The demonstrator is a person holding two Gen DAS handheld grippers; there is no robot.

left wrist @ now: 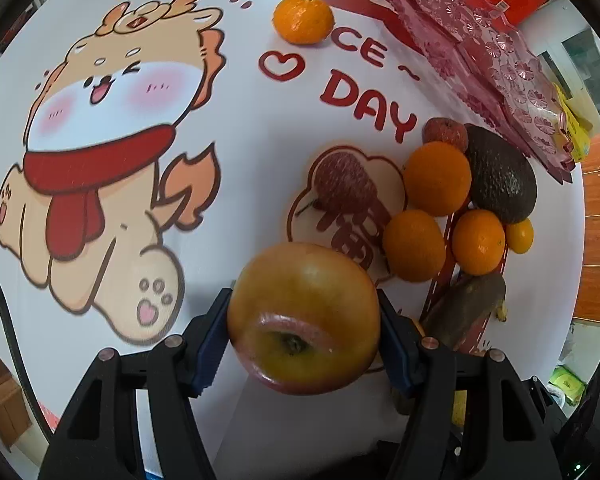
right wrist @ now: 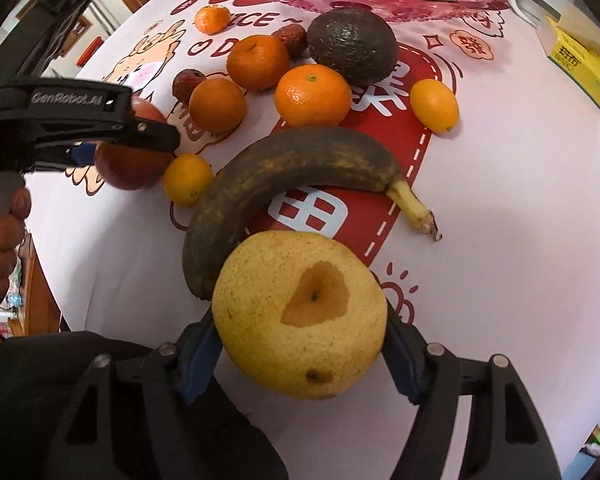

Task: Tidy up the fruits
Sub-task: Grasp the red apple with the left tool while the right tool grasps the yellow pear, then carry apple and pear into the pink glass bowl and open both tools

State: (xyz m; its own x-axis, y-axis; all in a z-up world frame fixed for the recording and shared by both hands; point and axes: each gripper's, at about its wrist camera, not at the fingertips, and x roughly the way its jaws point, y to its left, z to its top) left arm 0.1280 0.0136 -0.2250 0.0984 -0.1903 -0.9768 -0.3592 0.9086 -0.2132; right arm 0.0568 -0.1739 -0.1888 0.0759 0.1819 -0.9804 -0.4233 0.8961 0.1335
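Note:
My left gripper (left wrist: 303,322) is shut on a red-yellow apple (left wrist: 303,318) held above the tablecloth; the apple (right wrist: 134,160) also shows in the right wrist view, left of the fruit cluster. My right gripper (right wrist: 300,328) is shut on a yellow pear (right wrist: 300,314), just in front of a browned banana (right wrist: 284,184). The cluster holds three oranges (right wrist: 312,94), a dark avocado (right wrist: 352,46), two kumquats (right wrist: 435,105) and two dark red dates (right wrist: 188,82). One orange (left wrist: 303,19) lies apart at the far side.
A pink patterned plastic tray (left wrist: 480,48) lies along the table's far right edge. A yellow box (right wrist: 580,64) sits at the right. The round table (left wrist: 240,184) has a cartoon-print cloth. The person's hand (right wrist: 0,240) holds the left gripper handle.

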